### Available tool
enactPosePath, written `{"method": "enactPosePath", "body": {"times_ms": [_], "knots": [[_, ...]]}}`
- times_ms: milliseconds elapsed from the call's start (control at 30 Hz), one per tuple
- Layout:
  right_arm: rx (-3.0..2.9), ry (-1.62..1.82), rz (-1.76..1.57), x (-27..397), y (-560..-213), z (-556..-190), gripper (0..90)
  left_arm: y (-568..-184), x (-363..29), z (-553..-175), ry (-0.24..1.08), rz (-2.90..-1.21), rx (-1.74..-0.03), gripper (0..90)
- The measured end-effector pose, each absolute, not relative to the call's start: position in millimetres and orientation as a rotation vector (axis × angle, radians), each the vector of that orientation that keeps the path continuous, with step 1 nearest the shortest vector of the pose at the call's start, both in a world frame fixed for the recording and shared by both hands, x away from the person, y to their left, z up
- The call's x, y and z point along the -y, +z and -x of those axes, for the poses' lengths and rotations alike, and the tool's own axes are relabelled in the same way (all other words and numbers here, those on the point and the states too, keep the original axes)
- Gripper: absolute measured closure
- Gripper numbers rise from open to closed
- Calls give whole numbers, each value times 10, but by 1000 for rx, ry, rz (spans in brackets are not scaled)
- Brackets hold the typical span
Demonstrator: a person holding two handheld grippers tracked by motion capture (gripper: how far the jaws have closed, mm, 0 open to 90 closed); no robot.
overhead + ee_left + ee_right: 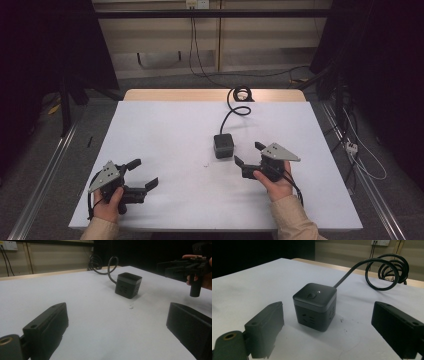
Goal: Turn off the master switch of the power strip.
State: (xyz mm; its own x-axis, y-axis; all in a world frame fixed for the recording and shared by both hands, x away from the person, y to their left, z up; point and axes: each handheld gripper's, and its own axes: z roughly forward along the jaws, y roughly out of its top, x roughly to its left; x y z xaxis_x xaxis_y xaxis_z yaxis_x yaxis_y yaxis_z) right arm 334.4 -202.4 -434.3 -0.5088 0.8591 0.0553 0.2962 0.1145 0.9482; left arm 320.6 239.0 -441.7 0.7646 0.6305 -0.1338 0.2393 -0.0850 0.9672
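Both grippers, left gripper and right gripper, gape wide, empty; power cube between, its cable coiling off the table's far edge.

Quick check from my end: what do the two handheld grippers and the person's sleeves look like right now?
Both are black: the left claw and right claw each have two blocky matte jaws with small screw holes, a grey three-cornered plate with tiny holes on top, and a trailing black cable. The sleeves are beige, with ribbed cuffs.
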Motion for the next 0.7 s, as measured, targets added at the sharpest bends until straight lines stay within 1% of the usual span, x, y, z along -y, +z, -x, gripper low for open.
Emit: {"method": "enactPosePath", "body": {"times_ms": [300,700], "knots": [[-1879,1394,-1122,1997,-4318,-3393,118,-4421,-2384,-3207,369,-1663,-702,38],[-1880,1403,-1122,1938,-4270,-3465,180,-4417,-2383,-3209,372,-1666,-696,38]]}}
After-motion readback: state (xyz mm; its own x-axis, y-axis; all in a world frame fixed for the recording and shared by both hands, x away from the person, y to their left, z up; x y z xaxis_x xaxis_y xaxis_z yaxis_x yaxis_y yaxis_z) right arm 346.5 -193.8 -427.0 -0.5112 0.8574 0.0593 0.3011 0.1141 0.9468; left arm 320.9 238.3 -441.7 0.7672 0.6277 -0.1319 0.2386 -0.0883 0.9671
